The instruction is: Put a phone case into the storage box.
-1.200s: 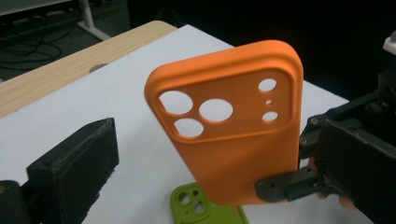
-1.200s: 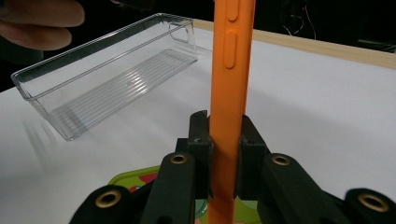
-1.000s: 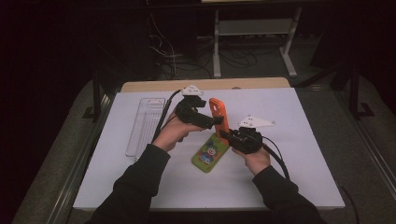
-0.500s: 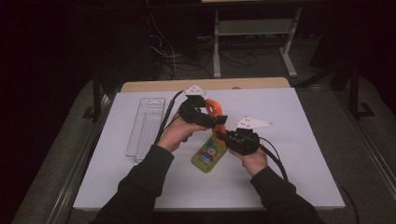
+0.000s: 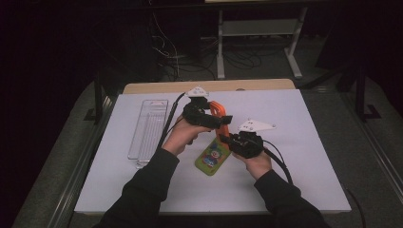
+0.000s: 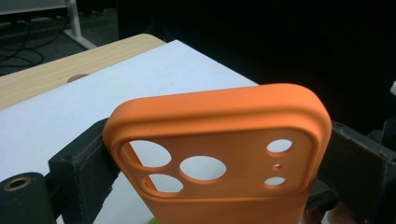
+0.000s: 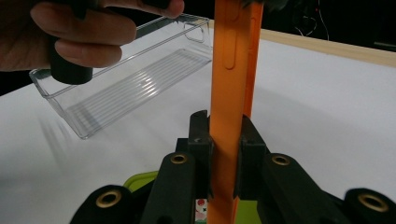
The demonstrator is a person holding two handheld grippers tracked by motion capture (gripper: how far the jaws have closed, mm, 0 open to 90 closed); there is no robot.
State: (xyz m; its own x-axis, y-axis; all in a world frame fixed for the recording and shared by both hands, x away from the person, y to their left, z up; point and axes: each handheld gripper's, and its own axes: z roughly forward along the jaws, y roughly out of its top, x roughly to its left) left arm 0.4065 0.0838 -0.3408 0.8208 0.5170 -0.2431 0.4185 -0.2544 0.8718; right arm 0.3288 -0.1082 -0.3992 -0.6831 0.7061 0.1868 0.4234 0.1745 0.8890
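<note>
The orange silicone phone case [image 5: 219, 118] is held upright above the white counter [image 5: 304, 142], its lower edge clamped thin-wise in the tightly closed right claw [image 7: 223, 154]. Its camera-hole end is spanned across the full width by the wide-set left claw [image 6: 215, 163], whose jaws have just been closing onto its sides. The case's long axis is seen running between the two claws, with the green cartoon-printed phone [image 5: 213, 157] lying flat just below the right claw.

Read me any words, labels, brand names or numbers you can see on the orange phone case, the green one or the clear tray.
No readable text anywhere.
Orange phone case: plain, only camera cutouts, no lettering.
Green phone case: a cartoon picture; any print on it is too small and blurred to read.
Clear tray: bare ribbed plastic, no label.
</note>
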